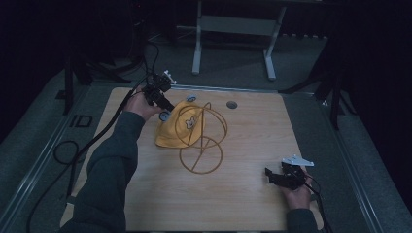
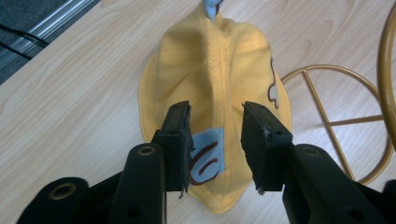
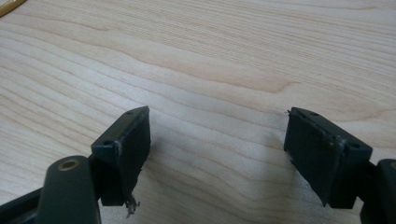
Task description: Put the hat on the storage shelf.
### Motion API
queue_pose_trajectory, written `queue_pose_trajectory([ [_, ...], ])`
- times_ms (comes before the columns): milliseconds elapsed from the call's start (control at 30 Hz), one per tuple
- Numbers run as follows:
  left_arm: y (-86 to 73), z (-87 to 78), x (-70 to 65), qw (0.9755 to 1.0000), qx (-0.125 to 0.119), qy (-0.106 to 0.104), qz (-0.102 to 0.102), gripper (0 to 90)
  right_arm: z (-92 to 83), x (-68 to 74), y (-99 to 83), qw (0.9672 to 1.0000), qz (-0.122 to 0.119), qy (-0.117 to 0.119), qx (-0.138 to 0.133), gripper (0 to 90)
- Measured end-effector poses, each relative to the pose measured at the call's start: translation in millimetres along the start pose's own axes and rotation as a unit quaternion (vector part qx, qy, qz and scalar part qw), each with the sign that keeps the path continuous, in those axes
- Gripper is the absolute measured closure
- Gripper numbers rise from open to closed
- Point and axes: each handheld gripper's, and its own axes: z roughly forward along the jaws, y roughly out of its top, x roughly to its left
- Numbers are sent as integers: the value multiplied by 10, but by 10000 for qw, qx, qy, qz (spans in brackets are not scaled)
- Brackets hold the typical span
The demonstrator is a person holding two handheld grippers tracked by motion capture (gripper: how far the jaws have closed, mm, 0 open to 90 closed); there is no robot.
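**Hovering over a yellow cap, jaws half spread**

Looking along the left gripper [image 2: 215, 128] first: its two black jaws stand partway apart, straddling the back of a yellow cap [image 2: 215, 84]. Fabric sits between them, with a raised seam fold running up the gap. The pads don't look like they're pressing on the cloth, so nothing is pinched. Just under the jaws there's a light blue patch [image 2: 208, 156] with dark red lettering on it, right at the near edge of the cap. Further up, the cap's crown is crumpled, and a dark outlined design [image 2: 273, 84] peeks round its right side.

From the high view, the left gripper [image 1: 163, 109] sits at the far left part of the table, held in the person's left hand [image 1: 141, 104], with its cable trailing off the table's left edge. The cap [image 1: 182, 128] lies just beside it near the middle of the wooden table [image 1: 243, 194], draped partly over a gold wire stand [image 1: 206, 145] made of rings and spokes. One ring rests flat on the table, another arches up over the cap.

Over on the near right, well apart from all that, the right gripper [image 1: 277, 175] rests in the person's right hand [image 1: 297, 194]. In its own view, the right gripper [image 3: 217, 140] has its jaws spread wide with just bare wood grain between them, holding nothing.

A round hole [image 1: 231, 104] sits in the tabletop near the far edge.
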Motion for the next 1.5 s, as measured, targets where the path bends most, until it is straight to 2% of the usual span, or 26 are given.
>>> queue_pose_trajectory([
  [267,39,73,-12,10000,47,49,3,658,0,0,0,10000,3,1,0,226],
  [467,63,128,-15,9999,-21,150,-55,601,0,0,0,10000,4,2,0,226],
  [800,127,278,-14,9996,-154,20,-254,560,0,0,0,10000,1,1,0,227],
  [1033,163,419,-7,9995,-194,-47,-251,563,0,0,0,10000,1,1,-1,226],
  [1167,191,508,-21,9997,-124,-73,-217,568,0,0,0,10000,-2,1,-1,226],
  [1233,209,567,-35,9999,16,-16,-142,574,0,0,0,10000,-1,1,-1,226],
  [1267,228,627,-68,9999,117,73,-26,612,0,0,0,10000,-1,1,-1,226],
  [1367,241,638,-81,9998,153,50,65,733,0,0,0,10000,0,1,-1,226],
  [1500,234,590,-69,9995,265,25,181,784,0,0,0,10000,-1,2,0,226],
])
